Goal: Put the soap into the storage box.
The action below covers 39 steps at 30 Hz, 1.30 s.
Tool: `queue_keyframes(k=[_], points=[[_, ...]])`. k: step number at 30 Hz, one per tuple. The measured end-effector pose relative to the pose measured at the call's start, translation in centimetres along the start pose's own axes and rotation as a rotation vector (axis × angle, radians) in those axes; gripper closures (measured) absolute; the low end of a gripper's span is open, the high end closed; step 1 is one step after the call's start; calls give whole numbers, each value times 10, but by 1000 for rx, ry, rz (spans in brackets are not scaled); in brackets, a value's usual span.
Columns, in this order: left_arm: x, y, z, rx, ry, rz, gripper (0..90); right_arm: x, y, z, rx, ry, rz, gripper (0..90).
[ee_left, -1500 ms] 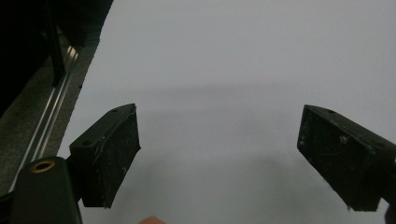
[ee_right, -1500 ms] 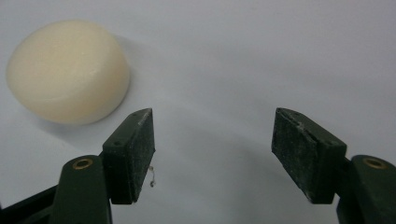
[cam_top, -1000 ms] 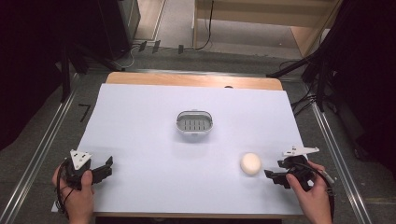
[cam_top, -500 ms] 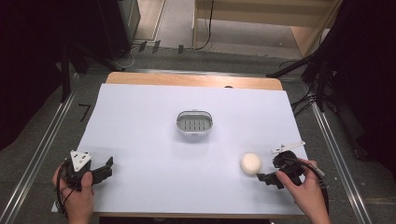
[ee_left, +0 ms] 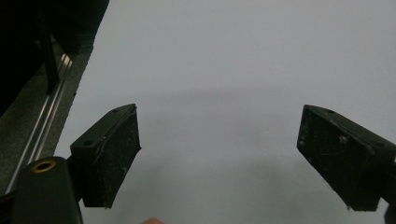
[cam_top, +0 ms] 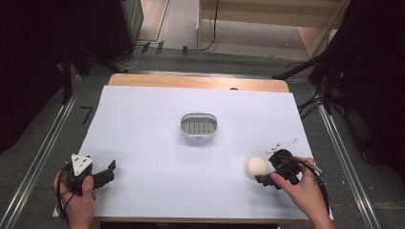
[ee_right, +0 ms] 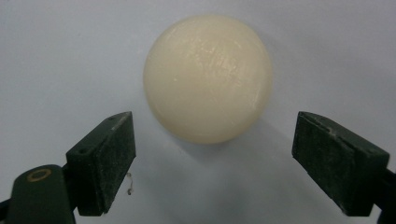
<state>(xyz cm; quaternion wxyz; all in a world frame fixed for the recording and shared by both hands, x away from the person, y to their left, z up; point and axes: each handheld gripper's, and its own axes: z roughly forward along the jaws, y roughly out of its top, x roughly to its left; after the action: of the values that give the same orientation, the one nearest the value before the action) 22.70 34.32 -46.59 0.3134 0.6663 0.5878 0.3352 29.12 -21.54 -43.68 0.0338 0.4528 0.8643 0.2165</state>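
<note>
Ball [ee_right: 208, 77], one, cream, on the white worktop [cam_top: 157, 157] just ahead of your right claw [ee_right: 212, 158], jaws just opened wide, nothing between them; your left claw [ee_left: 219, 158] wide, empty; one grey slotted dish [cam_top: 198, 126] mid-worktop; ball's underside hidden

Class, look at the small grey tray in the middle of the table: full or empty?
Empty: the grey tray shows its bare slotted floor; the cream ball lies apart.

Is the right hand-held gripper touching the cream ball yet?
Apart. The right gripper view shows the right hand-held gripper open, white table showing between each pad and the cream ball ahead.
</note>
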Motion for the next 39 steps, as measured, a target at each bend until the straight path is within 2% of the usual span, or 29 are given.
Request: queue_keyframes(k=[6, 15, 19, 26, 28, 39], points=[[0, 0, 0, -1, -1, 0, 141, 3, 7, 5, 5, -28, 5, 137], [0, 0, 1, 1, -4, 3, 141, 6, 13, 17, 23, -35, 28, 143], [0, 0, 0, 1, -4, 3, 141, 7, 15, 23, 40, -50, 41, 180], [0, 0, 1, 1, -4, 2, 141, 7, 18, 24, 38, -41, 70, 234], [0, 0, 1, 1, -4, 3, 141, 8, 18, 24, 37, -45, 62, 237], [-1, 0, 1, 2, -2, 5, 141, 8, 21, 28, 33, -56, 90, 237]])
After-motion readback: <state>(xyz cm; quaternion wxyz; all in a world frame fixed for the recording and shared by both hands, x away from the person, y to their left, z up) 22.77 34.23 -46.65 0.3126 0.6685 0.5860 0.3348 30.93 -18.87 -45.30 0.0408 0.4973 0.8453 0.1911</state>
